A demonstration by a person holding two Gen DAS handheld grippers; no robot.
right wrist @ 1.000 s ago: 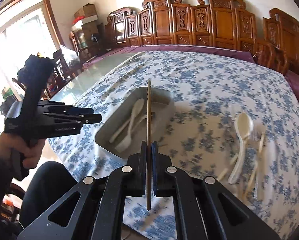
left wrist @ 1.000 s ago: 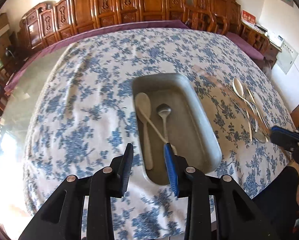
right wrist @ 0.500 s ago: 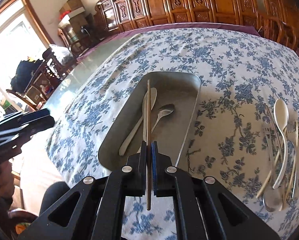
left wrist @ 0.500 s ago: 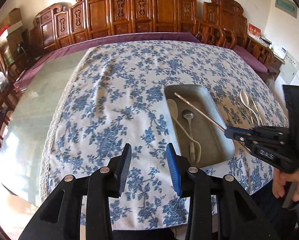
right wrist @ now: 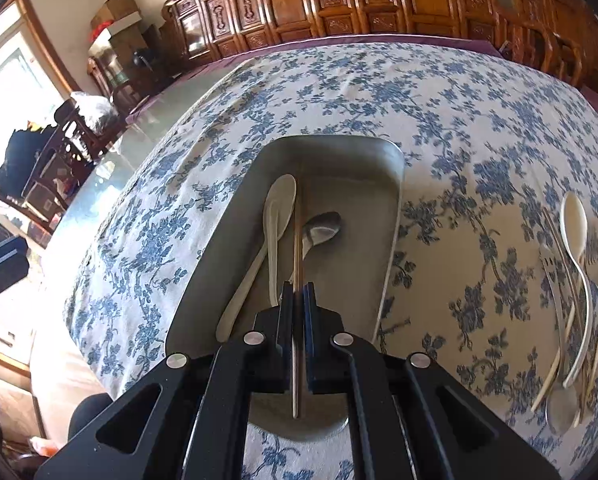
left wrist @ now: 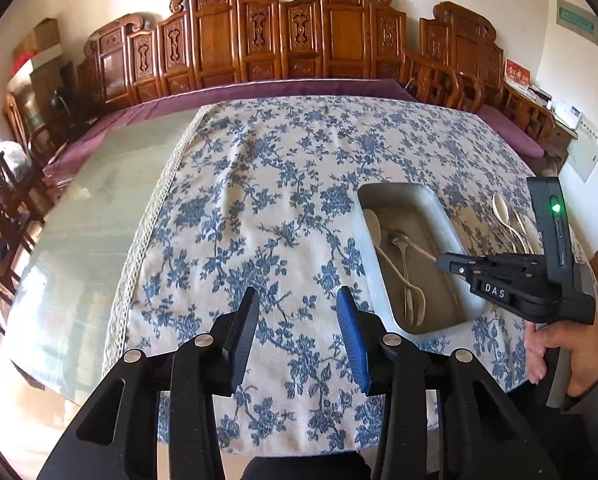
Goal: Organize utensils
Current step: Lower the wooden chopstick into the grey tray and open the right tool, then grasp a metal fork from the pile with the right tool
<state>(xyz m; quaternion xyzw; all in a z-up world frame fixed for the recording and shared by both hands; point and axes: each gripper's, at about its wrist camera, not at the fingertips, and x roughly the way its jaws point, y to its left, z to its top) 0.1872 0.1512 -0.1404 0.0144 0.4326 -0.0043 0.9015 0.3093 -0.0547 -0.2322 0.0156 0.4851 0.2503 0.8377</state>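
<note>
One chopstick [right wrist: 297, 240] sits clamped in right tongs [right wrist: 297, 300] above tray [right wrist: 391, 184].

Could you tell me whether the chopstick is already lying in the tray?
Not yet: the right gripper grips the chopstick above the tray.

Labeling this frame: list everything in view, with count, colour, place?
tray: 1, grey metal, on the cloth
white spoon: 1, in tray
metal spoon: 1, in tray beside it
chopstick: 1, tan, in right gripper, over tray
loose utensils: several, white and metal, piled right of tray
tablecloth: 1, white with blue flowers, on table
chairs: a row, brown carved wood, by the wall
left gripper: black, open, empty
right gripper: black, shut on chopstick
hand: 1, holding right gripper
</note>
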